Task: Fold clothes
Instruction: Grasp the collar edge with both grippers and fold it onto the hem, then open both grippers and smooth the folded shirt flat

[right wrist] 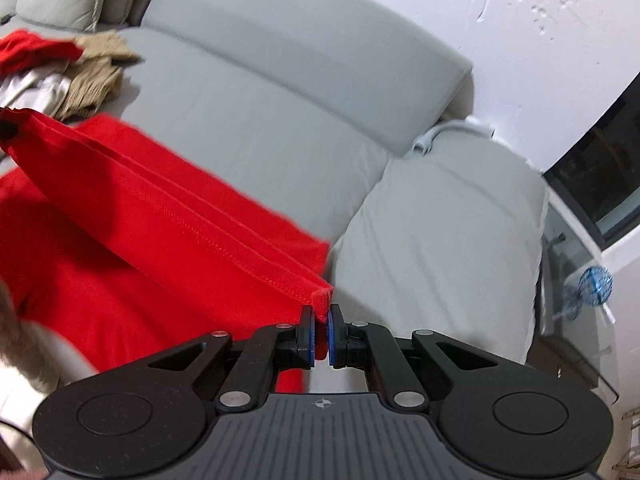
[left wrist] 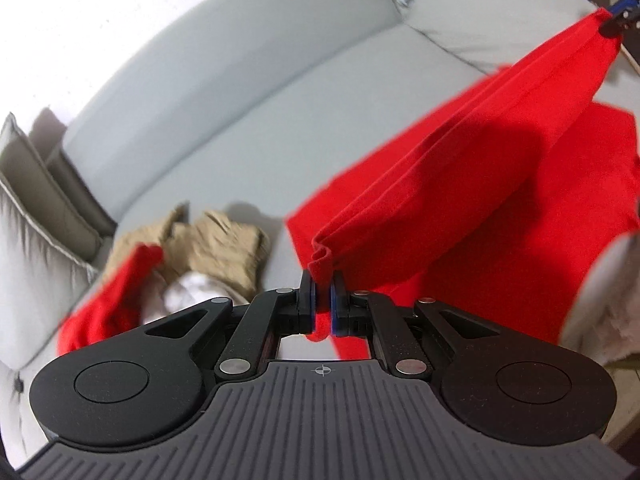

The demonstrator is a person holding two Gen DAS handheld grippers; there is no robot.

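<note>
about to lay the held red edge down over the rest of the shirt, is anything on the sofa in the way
Nothing visible is. Both grippers, left and right, pinch the red shirt, whose lower part lies spread on the bare sofa seat. The pile of clothes sits apart, off to the left.

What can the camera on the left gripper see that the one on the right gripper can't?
Only the left wrist view shows the left gripper up close, pinching its corner of the red garment, with the right gripper small at the far corner. Only the right wrist view shows the right gripper up close, a dark window and a blue object beside the sofa. Both show the grey sofa, the garment stretched between the grippers, and the pile of unfolded clothes.
</note>
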